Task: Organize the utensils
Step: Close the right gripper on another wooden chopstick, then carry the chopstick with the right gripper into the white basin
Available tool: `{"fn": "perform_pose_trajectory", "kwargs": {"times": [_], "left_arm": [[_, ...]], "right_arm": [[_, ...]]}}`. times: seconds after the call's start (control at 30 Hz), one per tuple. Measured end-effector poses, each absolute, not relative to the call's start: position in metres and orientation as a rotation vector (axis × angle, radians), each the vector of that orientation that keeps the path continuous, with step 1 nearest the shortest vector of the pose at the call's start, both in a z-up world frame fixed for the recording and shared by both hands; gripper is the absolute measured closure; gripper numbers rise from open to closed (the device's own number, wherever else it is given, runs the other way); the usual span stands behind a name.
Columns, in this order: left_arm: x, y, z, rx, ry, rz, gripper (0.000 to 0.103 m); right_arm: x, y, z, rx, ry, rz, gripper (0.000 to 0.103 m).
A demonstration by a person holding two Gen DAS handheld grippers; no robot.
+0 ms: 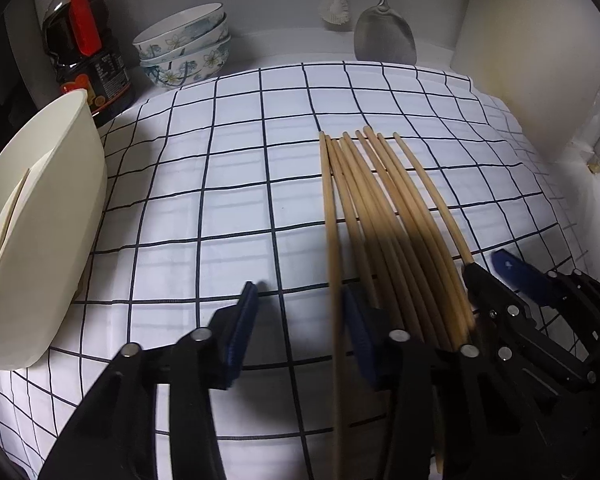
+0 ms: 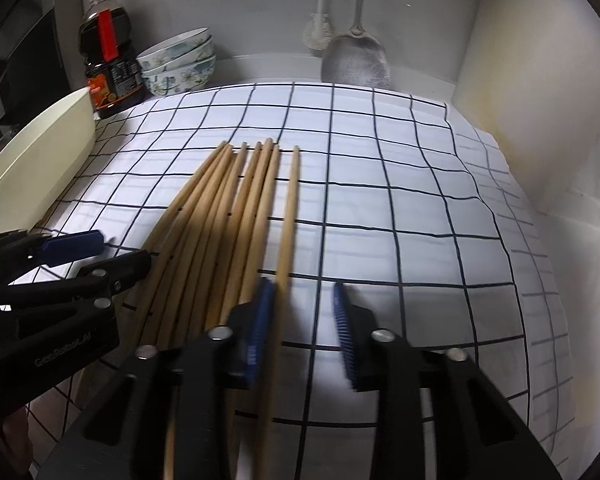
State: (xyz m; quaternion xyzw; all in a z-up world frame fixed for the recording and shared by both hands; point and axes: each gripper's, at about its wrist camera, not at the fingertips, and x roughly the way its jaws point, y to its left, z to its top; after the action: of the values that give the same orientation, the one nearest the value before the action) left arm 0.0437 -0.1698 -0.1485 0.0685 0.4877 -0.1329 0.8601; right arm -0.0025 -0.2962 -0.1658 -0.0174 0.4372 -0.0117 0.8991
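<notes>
Chopsticks (image 1: 380, 216), pale round wooden sticks, lying fanned on white cloth w/ dark grid lines (image 1: 220, 184), tips pointing far, butts toward the near edge btw the two tools. Cloth looking soft, slightly rumpled.

Cream plastic tub (image 1: 48, 216), smooth, tilting at left edge. Far left: dark sauce bottle w/ red cap (image 1: 82, 52), then stacked floral ceramic bowls (image 1: 188, 48). Far wall: steel spatula (image 1: 384, 36) and white brush (image 1: 334, 4) hanging.

Left gripper (image 1: 300, 332): black frame, ribbed blue pads, jaws standing partly apart. Leftmost stick is crossing the right pad (image 1: 358, 332); can't tell if it is pressing. Nothing clearly clamped.

Right gripper (image 2: 304, 328): same build, jaws narrow but w/ a gap. Rightmost stick (image 2: 288, 216) is running along its left pad (image 2: 260, 328), touching or just beside; other pad standing clear of it.

Both tools angling steeply down at the cloth, side by side, near end of the sticks.
</notes>
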Motion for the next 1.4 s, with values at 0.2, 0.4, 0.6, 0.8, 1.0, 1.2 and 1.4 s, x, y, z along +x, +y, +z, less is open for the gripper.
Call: {"fn": "perform_pose_trajectory", "kwargs": {"times": [0.2, 0.4, 0.6, 0.8, 1.0, 1.2, 1.4], "left_arm": [[0.043, -0.172, -0.148, 0.145, 1.025, -0.298, 0.096], [0.044, -0.167, -0.147, 0.127, 1.044, -0.306, 0.096], [0.043, -0.161, -0.126, 0.119, 1.009, -0.323, 0.096], [0.042, -0.146, -0.093, 0.108, 0.949, -0.336, 0.096], [0.045, -0.107, -0.056, 0.087, 0.885, -0.316, 0.096], [0.045, -0.045, -0.028, 0.065, 0.84, -0.243, 0.096], [0.051, 0.027, -0.024, 0.034, 0.839, -0.126, 0.096]], "right_arm": [[0.001, -0.3, -0.164, -0.023, 0.928, -0.024, 0.097], [0.0, -0.31, -0.16, 0.064, 0.961, -0.02, 0.097], [-0.005, -0.314, -0.138, 0.079, 0.941, -0.036, 0.097], [-0.008, -0.304, -0.107, 0.069, 0.901, -0.041, 0.097], [-0.008, -0.273, -0.076, 0.047, 0.865, -0.008, 0.097], [0.003, -0.215, -0.055, 0.024, 0.833, 0.08, 0.097], [0.027, -0.147, -0.044, 0.004, 0.808, 0.189, 0.097]]}}
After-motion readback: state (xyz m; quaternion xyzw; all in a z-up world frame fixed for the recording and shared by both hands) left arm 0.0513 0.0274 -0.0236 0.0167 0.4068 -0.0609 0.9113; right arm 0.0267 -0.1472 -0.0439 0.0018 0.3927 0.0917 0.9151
